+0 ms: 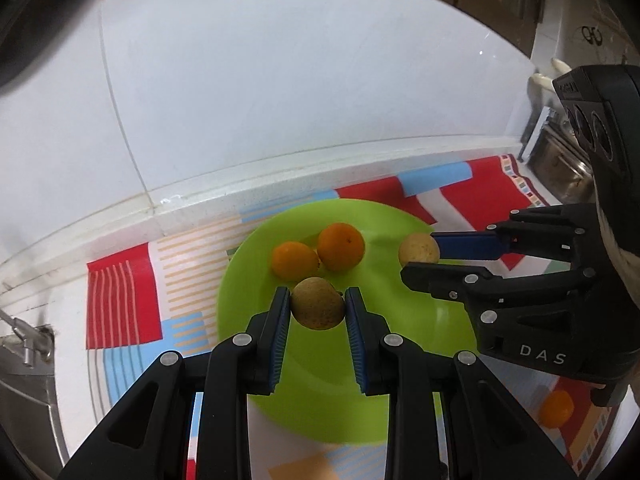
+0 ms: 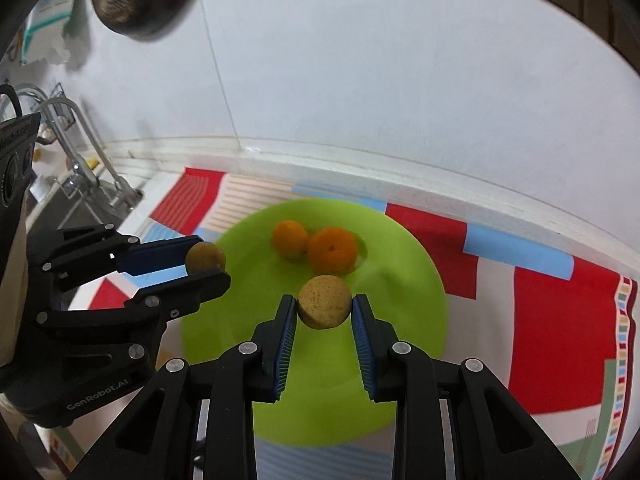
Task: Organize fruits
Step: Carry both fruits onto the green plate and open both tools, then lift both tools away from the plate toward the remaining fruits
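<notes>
A lime-green plate [image 1: 400, 320] [image 2: 404, 280] lies on a patterned cloth with two oranges [image 1: 295, 261] [image 1: 341, 247] side by side near its far rim. My left gripper [image 1: 318, 300] is shut on a brownish-yellow round fruit [image 1: 318, 308] above the plate's near half. My right gripper [image 2: 325, 300] is shut on a second brownish-yellow fruit [image 2: 325, 302] just in front of the oranges [image 2: 289, 239] [image 2: 332, 250]. Each gripper shows in the other's view: the right one [image 1: 420, 256] with its fruit [image 1: 419, 249], the left one [image 2: 206, 258] with its fruit [image 2: 205, 257].
A red, blue and white cloth [image 1: 120, 300] [image 2: 560, 320] covers the counter against a white tiled wall [image 1: 280, 100]. A third orange [image 1: 556, 408] lies on the cloth at the near right. A sink with a tap [image 2: 80, 152] is to the left.
</notes>
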The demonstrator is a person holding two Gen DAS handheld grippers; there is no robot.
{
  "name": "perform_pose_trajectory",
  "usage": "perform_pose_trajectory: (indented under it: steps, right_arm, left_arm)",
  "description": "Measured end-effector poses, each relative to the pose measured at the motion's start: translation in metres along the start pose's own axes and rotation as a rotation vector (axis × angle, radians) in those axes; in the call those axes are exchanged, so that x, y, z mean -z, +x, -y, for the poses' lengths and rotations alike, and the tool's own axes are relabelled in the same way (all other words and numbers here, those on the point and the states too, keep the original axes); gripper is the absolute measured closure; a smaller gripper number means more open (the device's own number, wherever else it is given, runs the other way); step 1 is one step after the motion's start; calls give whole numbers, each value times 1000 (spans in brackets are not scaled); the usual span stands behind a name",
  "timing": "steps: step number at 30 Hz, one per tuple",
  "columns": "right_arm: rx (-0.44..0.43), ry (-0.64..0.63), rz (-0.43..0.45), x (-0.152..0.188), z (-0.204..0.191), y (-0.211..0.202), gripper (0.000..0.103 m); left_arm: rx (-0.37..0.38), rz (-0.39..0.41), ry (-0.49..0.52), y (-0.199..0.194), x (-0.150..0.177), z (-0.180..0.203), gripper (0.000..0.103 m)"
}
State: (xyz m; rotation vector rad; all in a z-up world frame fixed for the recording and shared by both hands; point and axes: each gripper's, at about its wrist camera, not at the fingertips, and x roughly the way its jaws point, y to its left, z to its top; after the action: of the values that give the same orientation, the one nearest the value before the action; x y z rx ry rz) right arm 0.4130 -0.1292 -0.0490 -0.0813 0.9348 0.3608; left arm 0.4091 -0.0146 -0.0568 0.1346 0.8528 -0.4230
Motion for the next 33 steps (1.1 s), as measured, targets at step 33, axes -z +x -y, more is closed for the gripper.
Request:
perform_pose_trajectory:
  steps: [33]
  right_arm:
    - [18,73,68,4,8,-28,64]
  left_arm:
    - [-39,77,-3,-49,-1,7,51]
